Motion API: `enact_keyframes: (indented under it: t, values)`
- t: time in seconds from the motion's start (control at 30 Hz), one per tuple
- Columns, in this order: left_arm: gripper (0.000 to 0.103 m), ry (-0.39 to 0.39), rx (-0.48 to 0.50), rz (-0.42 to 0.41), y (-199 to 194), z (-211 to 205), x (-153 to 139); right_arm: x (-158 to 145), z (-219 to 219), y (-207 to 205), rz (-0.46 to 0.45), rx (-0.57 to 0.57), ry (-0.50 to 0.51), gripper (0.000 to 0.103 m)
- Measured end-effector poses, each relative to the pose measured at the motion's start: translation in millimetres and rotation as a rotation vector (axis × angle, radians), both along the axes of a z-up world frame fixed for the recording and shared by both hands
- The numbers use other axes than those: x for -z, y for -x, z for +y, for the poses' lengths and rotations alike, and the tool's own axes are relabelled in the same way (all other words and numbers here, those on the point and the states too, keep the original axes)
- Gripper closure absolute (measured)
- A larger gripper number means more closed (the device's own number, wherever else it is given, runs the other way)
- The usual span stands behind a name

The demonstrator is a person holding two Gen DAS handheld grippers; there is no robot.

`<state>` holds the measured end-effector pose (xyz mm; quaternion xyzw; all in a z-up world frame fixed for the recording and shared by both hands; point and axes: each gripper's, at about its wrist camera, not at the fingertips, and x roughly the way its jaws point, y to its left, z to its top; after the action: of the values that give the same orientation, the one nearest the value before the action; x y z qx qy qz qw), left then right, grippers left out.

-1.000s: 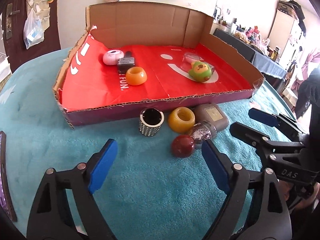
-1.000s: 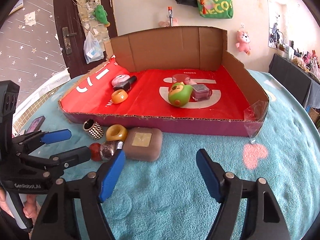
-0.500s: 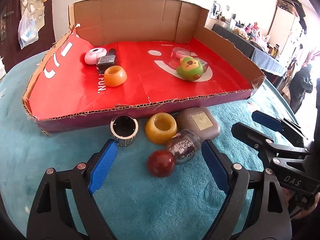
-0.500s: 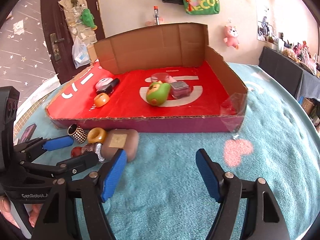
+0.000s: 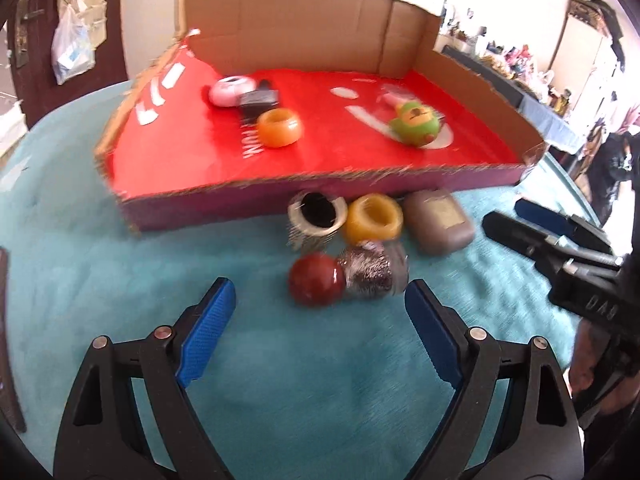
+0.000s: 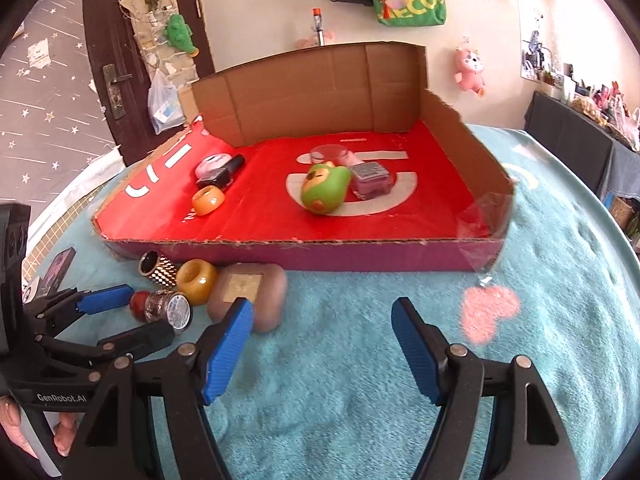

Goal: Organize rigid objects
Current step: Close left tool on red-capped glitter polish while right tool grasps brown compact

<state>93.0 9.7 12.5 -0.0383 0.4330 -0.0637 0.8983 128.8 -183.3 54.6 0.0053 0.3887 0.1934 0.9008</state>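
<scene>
- Four small things sit loose on the teal fleece surface (image 6: 360,420), huddled against the near wall of the cardboard tray (image 6: 280,258); I read them from the left corner of that wall rightward.
- First, a studded metal ring (image 5: 316,216), hard and hollow; beside it a glossy amber ring (image 5: 374,218), then a smooth brown rounded case (image 5: 438,220).
- Just in front lies a glitter bottle (image 5: 372,272) on its side with a round red cap (image 5: 316,280).
- My left tool (image 5: 320,328) hangs just short of that bottle, jaws wide apart, nothing between them.
- My right tool (image 6: 320,344) is also spread and empty, its left pad near the brown case.
- Risk, as I judge it: the bottle is round and slick, so a closing pad could roll it away or knock the rings.
- The fleece may also snag a low pad.
</scene>
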Motion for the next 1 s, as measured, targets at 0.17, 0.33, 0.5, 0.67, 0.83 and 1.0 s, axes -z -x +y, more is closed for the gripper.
enact_keyframes:
  t: [0.17, 0.33, 0.5, 0.67, 0.83, 1.0]
  values:
    - [0.016, 0.011, -0.035, 0.000, 7, 7, -1, 4, 16, -3, 0.016, -0.038, 0.002, 0.028]
    - [0.016, 0.040, -0.029, -0.014, 0, -5, -4, 6, 22, -9, 0.044, -0.041, 0.005, 0.028]
    - [0.017, -0.008, -0.045, -0.007, -8, -6, -1, 8, 15, -12, 0.067, -0.027, -0.015, 0.028]
    - [0.017, 0.010, -0.048, 0.011, 2, 14, -1, 9, 17, -13, 0.075, -0.035, -0.017, 0.028]
    - [0.017, 0.000, -0.068, 0.031, 14, 29, -4, 8, 25, -13, 0.074, -0.058, -0.004, 0.028]
    - [0.017, 0.060, -0.060, 0.019, 14, 24, -5, 8, 32, -17, 0.078, -0.064, 0.003, 0.028]
